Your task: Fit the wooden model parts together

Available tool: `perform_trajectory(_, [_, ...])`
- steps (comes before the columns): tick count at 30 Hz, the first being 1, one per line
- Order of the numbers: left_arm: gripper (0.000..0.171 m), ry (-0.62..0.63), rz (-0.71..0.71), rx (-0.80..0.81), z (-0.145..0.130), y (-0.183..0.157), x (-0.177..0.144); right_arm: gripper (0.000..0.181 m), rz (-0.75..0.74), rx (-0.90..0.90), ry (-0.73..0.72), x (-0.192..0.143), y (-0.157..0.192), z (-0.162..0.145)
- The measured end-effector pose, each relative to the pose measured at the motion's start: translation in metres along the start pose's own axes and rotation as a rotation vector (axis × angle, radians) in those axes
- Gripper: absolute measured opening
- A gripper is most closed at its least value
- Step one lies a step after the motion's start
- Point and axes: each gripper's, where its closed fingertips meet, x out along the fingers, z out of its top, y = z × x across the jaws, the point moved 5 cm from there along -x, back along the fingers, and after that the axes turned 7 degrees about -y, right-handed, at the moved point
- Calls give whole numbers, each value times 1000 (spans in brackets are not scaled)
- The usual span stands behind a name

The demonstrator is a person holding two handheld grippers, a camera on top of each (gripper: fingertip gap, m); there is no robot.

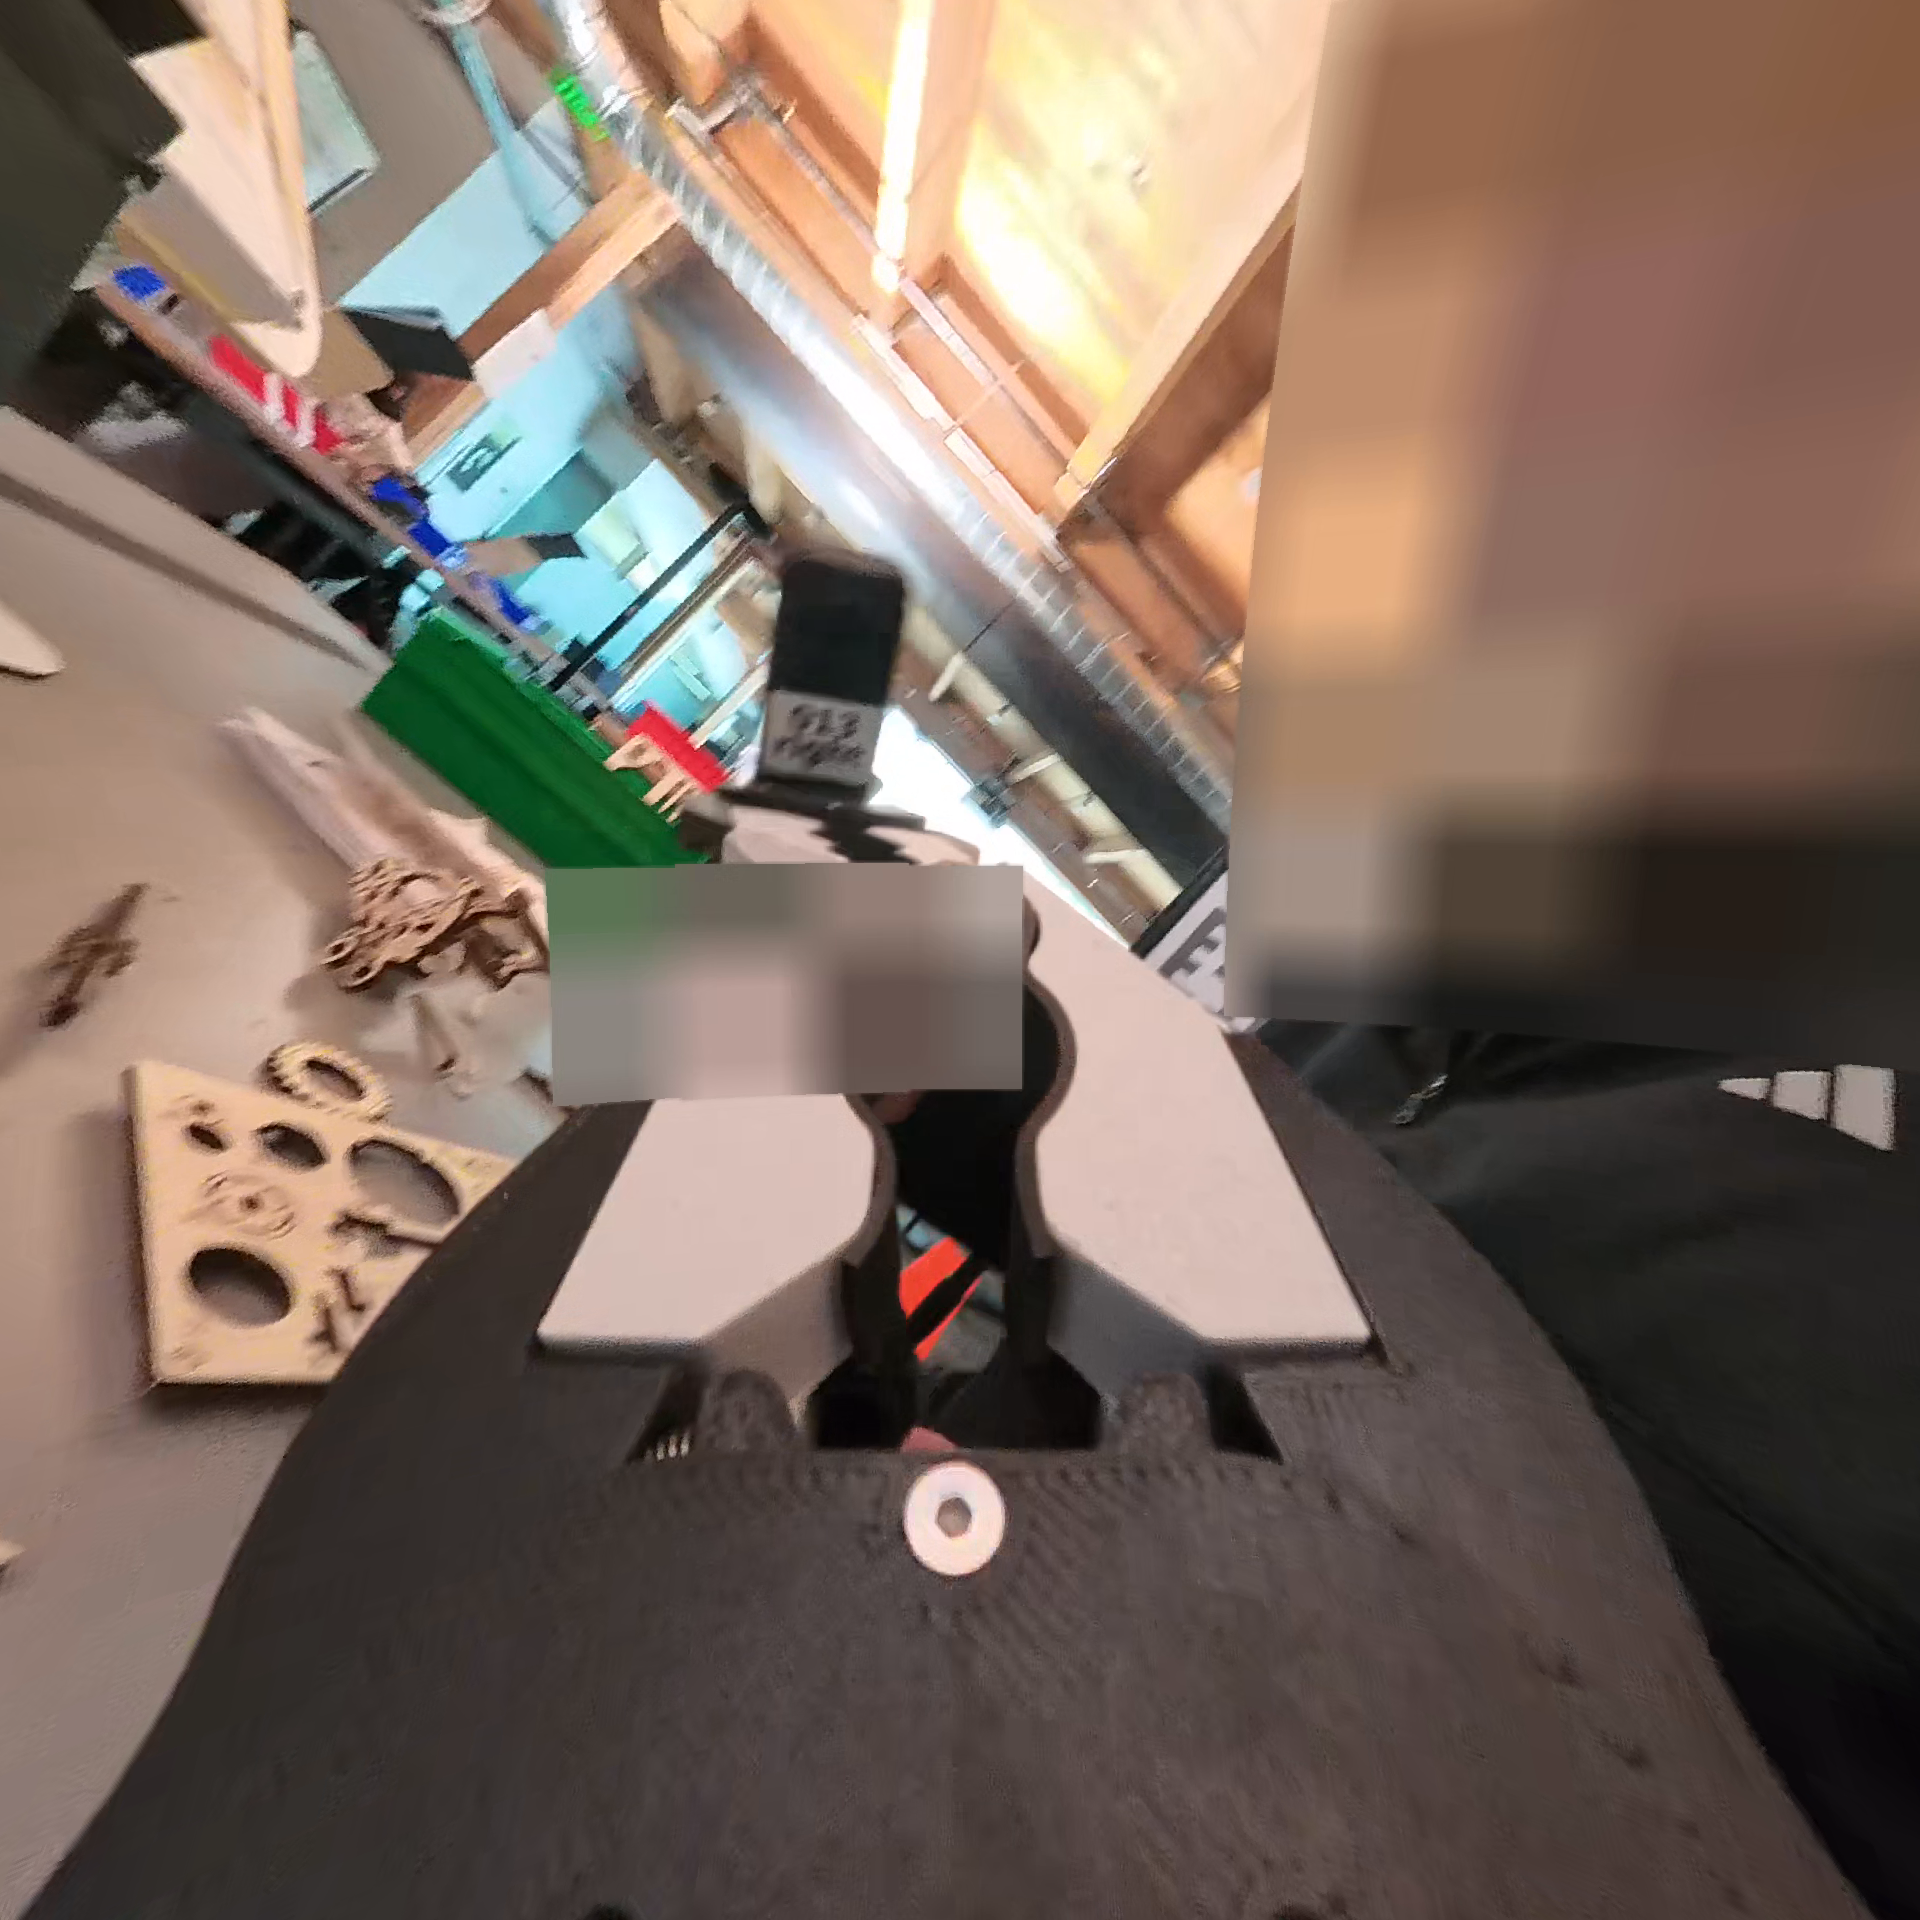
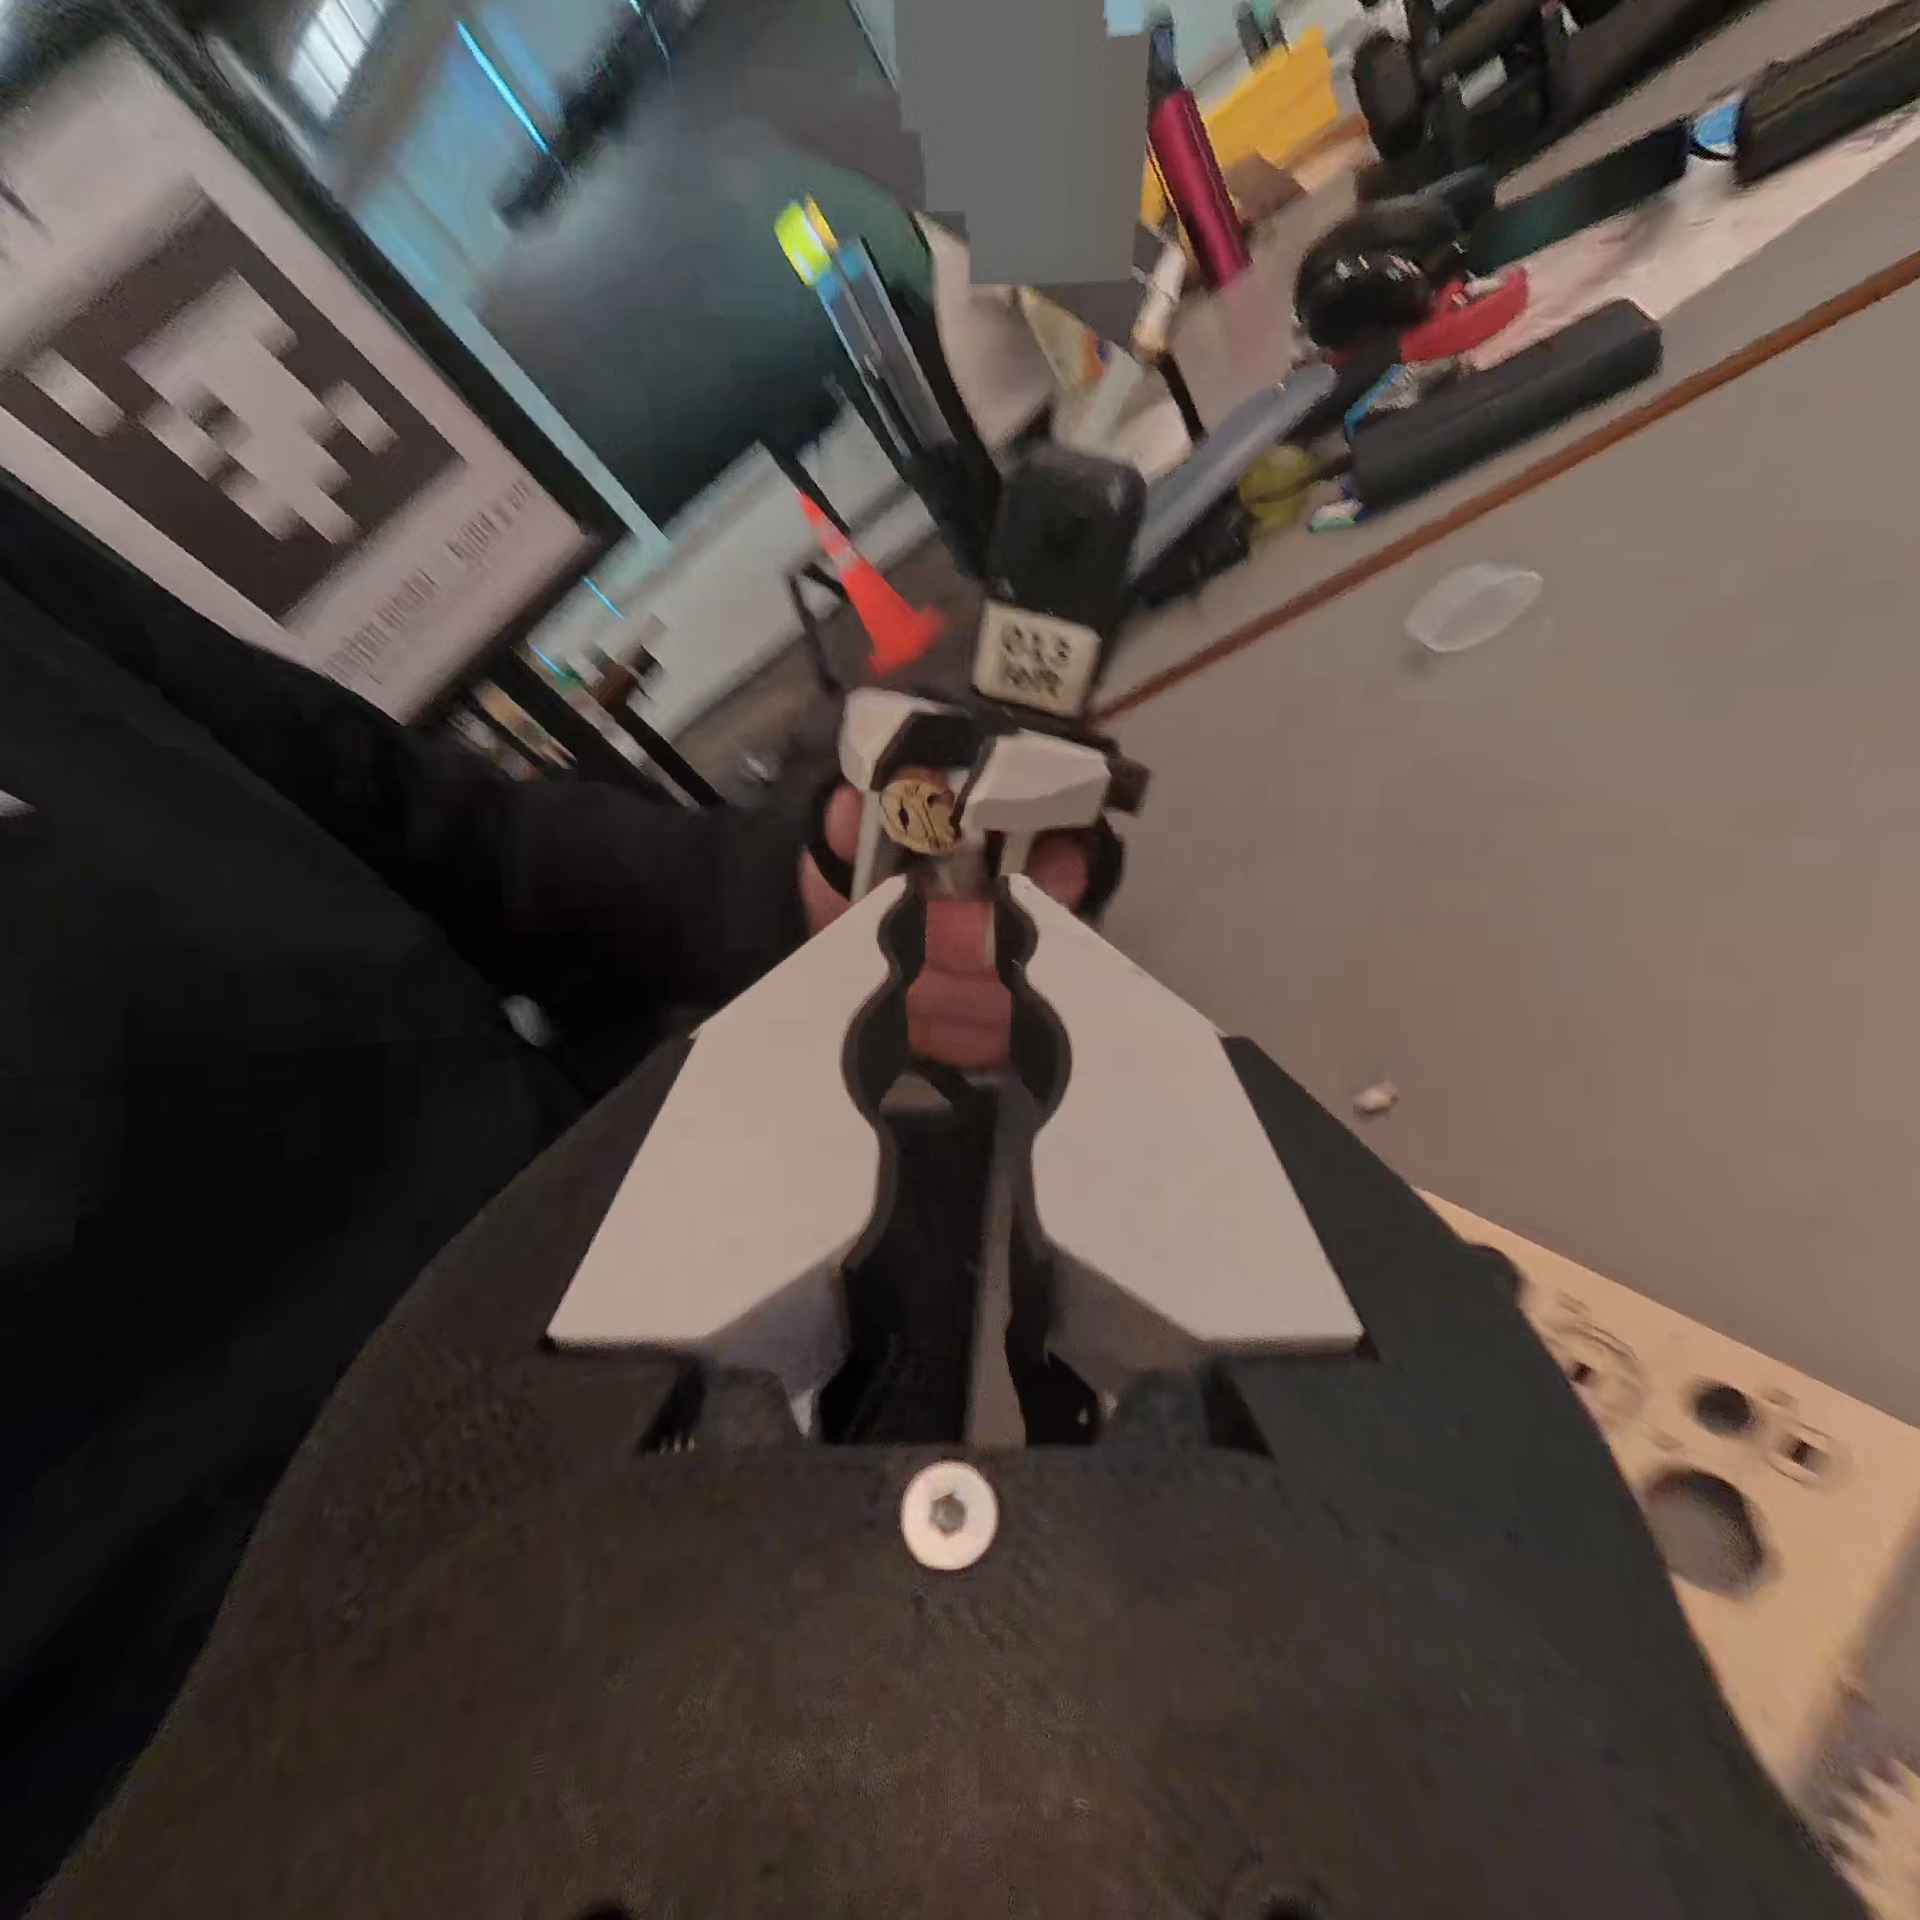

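left gripper (image 2: 951,805) raised, fingers closed on a small wooden gear (image 2: 916,818), right gripper (image 2: 961,909) facing it close, its fingers near together, grip unclear, wooden parts sheet (image 1: 270,1226) and loose pieces (image 1: 426,925) on grey desk (image 1: 156,727)

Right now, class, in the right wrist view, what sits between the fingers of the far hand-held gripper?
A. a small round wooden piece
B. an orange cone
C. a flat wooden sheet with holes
A: the left hand-held gripper pinches a small round wooden piece between its white fingers.
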Motion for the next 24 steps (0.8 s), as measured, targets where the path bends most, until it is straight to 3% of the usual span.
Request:
perform_trajectory(6, [12, -102, -118, -51, 4, -11, 6, 11, 216, 233, -165, 11, 12, 4])
perform_trajectory(16, [12, -154, -130, -60, 9, -13, 7, 1, 264, 252, -261, 16, 16, 8])
perform_trajectory(20, [14, -90, -5, 86, 17, -10, 3, 0, 147, 185, -227, 11, 10, 10])
perform_trajectory(24, [14, 90, 116, 238, 10, -9, 9, 0, 72, 120, -183, 7, 9, 14])
